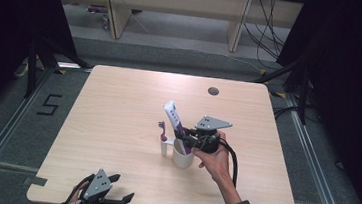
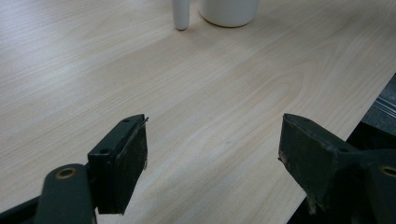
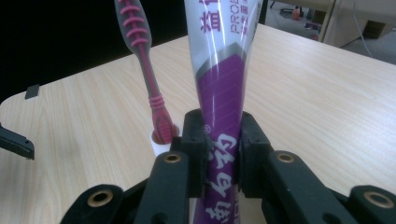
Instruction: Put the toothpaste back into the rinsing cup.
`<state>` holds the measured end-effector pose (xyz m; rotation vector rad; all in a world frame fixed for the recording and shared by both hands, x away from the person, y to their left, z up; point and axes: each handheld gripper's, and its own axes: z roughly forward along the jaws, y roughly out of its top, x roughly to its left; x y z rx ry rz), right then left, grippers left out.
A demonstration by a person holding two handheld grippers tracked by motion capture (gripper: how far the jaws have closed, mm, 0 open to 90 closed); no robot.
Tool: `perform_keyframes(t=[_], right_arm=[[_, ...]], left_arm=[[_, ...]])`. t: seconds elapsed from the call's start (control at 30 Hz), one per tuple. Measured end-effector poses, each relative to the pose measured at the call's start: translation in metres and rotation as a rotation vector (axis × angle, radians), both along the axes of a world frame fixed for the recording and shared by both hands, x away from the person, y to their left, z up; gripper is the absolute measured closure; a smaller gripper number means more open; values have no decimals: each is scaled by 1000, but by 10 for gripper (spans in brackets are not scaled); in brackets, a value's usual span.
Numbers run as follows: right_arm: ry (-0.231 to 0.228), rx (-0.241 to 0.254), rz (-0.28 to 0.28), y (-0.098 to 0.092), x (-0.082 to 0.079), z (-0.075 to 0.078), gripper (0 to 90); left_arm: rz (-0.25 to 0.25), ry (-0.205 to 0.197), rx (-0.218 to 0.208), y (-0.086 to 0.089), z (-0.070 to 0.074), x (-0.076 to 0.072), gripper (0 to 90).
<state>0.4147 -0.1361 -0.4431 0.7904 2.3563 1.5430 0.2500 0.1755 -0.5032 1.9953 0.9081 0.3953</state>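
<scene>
Fingers: right gripper [image 3: 219, 154] pinches toothpaste tube [image 3: 219, 70] upright over white cup [image 1: 182, 157] | left gripper [image 2: 212, 158] spread, empty, above tabletop [image 2: 210, 93] | toothbrush [image 3: 142, 60] stands beside the tube

The high view looked forward and down from above the near edge of the pale wooden desk [image 1: 116, 126], far enough back to take in all four edges and the grey floor around it. The left gripper view sat low and close over the near left part of the desk, facing far and rightward; at its top edge it caught the base of the white ceramic cup [image 2: 229, 11], which the high view also showed [image 1: 182, 158] at mid-desk. The right gripper view looked from very near along the purple-and-white toothpaste tube [image 3: 219, 93], toward the desk's far left corner.
</scene>
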Motion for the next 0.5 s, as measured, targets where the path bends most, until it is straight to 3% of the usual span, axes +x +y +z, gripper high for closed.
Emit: perform_keyframes(t=[0.03,0.07,0.13,0.3,0.43,0.47,0.5], right_arm=[[-19,4,7,0,1,-2,766],[6,8,-5,1,-2,-2,766],[-1,-3,12,0,-2,-2,765],[-29,-33,6,0,-3,-1,763],[-1,-41,7,-1,-4,-1,763],[-13,-71,15,-1,-5,-3,763],[9,-75,25,-1,-6,-4,764]], left_arm=[[-1,0,2,0,0,0,234],[-6,-4,22,1,0,1,234],[3,0,-11,-1,-1,0,234],[0,-1,-6,-1,-1,0,234],[1,-1,-10,-1,-1,0,234],[-2,0,-3,-1,0,0,234],[-1,0,-5,-1,-1,0,234]])
